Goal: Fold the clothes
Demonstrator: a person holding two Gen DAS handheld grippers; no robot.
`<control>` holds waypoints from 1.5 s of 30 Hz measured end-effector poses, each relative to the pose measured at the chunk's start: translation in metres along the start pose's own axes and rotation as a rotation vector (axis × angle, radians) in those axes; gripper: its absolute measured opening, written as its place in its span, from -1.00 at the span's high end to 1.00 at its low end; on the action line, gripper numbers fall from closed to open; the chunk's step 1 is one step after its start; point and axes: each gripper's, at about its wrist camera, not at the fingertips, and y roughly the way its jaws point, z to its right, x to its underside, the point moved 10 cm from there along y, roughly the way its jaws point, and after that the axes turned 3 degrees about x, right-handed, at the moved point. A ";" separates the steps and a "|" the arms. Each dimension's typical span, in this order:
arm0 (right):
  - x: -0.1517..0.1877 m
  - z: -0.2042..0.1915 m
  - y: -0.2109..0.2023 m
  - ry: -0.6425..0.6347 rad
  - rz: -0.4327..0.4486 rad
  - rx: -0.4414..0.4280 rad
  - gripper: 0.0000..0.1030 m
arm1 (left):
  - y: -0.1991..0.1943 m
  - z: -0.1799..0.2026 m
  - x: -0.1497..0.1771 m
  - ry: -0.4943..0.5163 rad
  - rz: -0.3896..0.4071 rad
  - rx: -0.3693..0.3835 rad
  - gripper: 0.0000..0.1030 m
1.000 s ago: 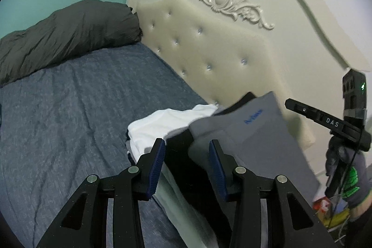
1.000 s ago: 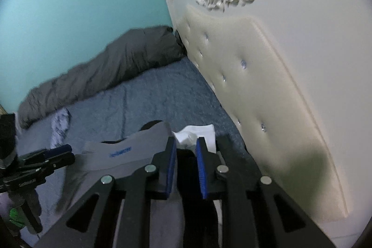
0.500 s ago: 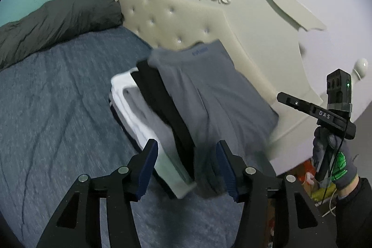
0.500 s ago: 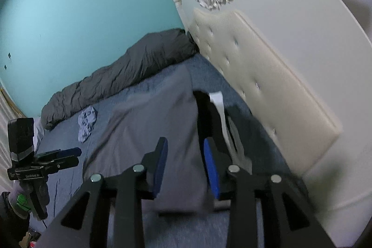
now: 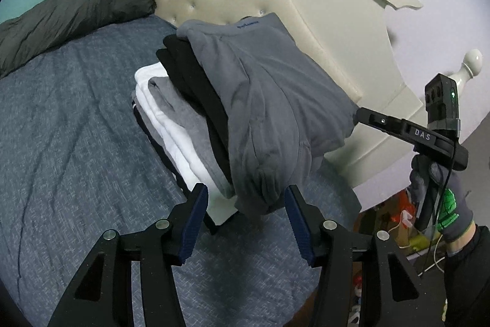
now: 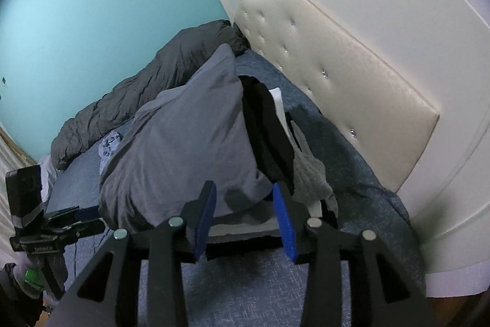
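Folded grey top (image 5: 269,100) laid on a stack (image 5: 183,124) of folded clothes, at the corner of the bed (image 5: 70,143) by the headboard (image 5: 232,8), likely kept there to leave the bed free for folding. Left gripper (image 5: 245,219) just short of the stack's near end, jaws apart, nothing between the pads. Right gripper (image 6: 243,216) at the stack's other side, jaws opening, cloth beyond the pads, none pinched. Placement apparently done, top sagging over the stack's edge. Dark duvet (image 5: 73,11) bunched against the far wall.
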 end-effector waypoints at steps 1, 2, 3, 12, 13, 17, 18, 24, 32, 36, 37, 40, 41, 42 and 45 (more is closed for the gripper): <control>0.001 0.000 0.000 -0.001 0.001 -0.007 0.43 | 0.000 0.000 0.000 0.004 0.000 -0.002 -0.08; 0.001 0.000 0.000 -0.005 0.002 -0.006 0.54 | 0.000 0.000 0.000 0.011 0.000 -0.006 0.01; 0.001 0.001 0.001 -0.010 0.004 0.000 0.70 | 0.001 0.000 0.000 0.016 -0.001 -0.009 0.17; 0.003 0.010 -0.008 -0.017 0.048 0.017 0.97 | 0.004 -0.007 -0.002 0.019 0.001 0.004 0.90; 0.002 0.011 -0.010 -0.015 0.054 0.018 0.97 | 0.001 -0.008 -0.002 0.022 0.006 0.000 0.90; 0.002 0.019 -0.013 -0.002 0.071 0.033 0.97 | -0.004 -0.014 0.000 0.032 0.011 -0.023 0.91; 0.002 0.020 -0.011 0.004 0.069 0.037 0.97 | -0.004 -0.015 -0.001 0.031 0.010 -0.026 0.91; 0.009 0.026 0.002 0.023 0.051 0.054 0.97 | 0.005 -0.017 -0.004 0.058 0.002 -0.071 0.91; 0.010 0.023 0.003 0.027 0.046 0.046 0.95 | 0.001 -0.016 -0.001 0.034 0.007 -0.063 0.82; 0.002 0.027 -0.009 0.023 0.078 0.079 0.80 | -0.022 -0.018 -0.012 0.054 0.069 -0.100 0.45; -0.003 0.028 -0.014 0.017 0.100 0.094 0.80 | -0.028 -0.017 -0.019 0.064 0.095 -0.110 0.45; -0.019 0.023 -0.026 -0.001 0.157 0.115 0.79 | -0.034 -0.004 -0.041 0.088 0.145 -0.100 0.44; -0.025 0.017 -0.027 -0.004 0.167 0.100 0.79 | -0.030 0.003 -0.048 0.101 0.151 -0.098 0.44; -0.028 0.010 -0.025 -0.010 0.169 0.080 0.79 | -0.027 0.010 -0.055 0.113 0.156 -0.095 0.44; -0.036 -0.018 -0.013 -0.073 0.163 0.042 0.79 | -0.008 0.022 -0.066 0.130 0.148 -0.096 0.44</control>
